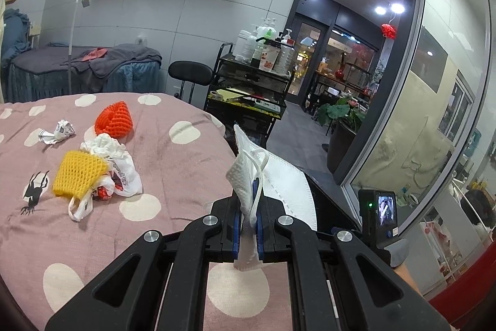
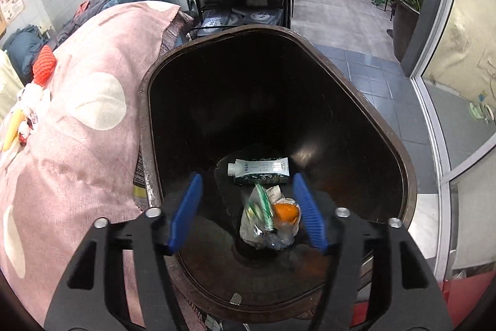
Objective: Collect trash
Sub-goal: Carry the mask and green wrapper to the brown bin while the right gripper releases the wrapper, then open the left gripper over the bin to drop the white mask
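Two tongs | left gripper (image 1: pixel 248 225) pinches soft white face mask (image 1: pixel 248 176); carry it over the bin before letting go | right gripper (image 2: pixel 246 213) spread above dark trash bin (image 2: pixel 310 114), blurred crinkly wrapper (image 2: pixel 263 216) below, apparently dropping | beyond: yellow foam net (image 1: pixel 79 172), red foam net (image 1: pixel 116 118) on pink dotted cover (image 1: pixel 173 163).

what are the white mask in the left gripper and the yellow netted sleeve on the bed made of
White face mask: looks like soft non-woven fabric, matte, with a dimpled embossed surface and thin elastic loops. Yellow netted sleeve: probably foam mesh fruit packaging, with a puffy open lattice and dull finish.
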The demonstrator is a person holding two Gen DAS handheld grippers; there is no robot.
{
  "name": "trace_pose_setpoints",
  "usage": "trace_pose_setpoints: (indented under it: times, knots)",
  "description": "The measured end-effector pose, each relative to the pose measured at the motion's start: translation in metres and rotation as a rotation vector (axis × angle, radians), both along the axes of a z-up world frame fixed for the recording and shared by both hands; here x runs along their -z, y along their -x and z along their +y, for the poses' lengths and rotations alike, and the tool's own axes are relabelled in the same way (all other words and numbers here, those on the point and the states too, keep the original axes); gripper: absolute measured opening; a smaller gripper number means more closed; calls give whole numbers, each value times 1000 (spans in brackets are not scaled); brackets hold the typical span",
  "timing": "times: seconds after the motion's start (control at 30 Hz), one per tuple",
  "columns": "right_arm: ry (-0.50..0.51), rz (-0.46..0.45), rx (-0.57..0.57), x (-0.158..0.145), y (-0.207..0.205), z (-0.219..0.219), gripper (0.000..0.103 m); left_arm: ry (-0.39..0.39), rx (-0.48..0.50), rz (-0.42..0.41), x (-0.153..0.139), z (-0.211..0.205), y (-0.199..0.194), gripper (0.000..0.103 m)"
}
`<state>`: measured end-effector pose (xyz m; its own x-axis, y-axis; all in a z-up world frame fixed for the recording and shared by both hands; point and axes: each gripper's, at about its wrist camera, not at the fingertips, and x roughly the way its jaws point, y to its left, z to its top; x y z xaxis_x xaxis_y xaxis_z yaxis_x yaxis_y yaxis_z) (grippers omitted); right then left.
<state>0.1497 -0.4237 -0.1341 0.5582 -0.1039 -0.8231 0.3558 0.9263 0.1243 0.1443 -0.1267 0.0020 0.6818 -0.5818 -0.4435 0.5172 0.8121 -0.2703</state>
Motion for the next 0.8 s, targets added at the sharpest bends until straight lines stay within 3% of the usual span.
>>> trace_pose_setpoints:
  times: [0.07, 0.43, 0.8]
  knots:
    - [-3, -14, 13, -1, 4, -4, 74, -2, 16, 8, 2, -6, 1, 8]
    - [9, -152, 80, -37, 43, -15, 77, -22, 113, 33, 8, -51, -2, 8]
    - [35, -185, 164, -54, 67, -39, 78, -82, 210, 54, 20, -108, -11, 8]
